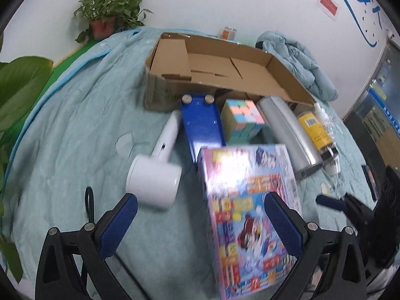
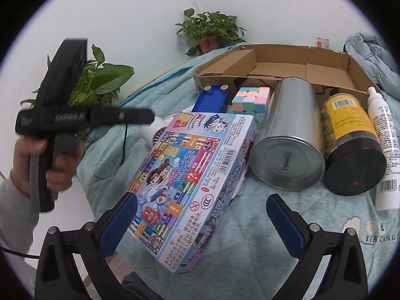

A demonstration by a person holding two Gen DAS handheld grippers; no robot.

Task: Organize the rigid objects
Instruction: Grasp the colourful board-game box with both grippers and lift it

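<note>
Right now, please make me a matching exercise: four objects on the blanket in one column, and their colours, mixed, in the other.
Objects:
1. tall can
2. jar label
3. handheld device
4. flat box by the carton

Colours:
A. white
B. blue
C. silver
D. yellow

Pairs: 1-C, 2-D, 3-A, 4-B
</note>
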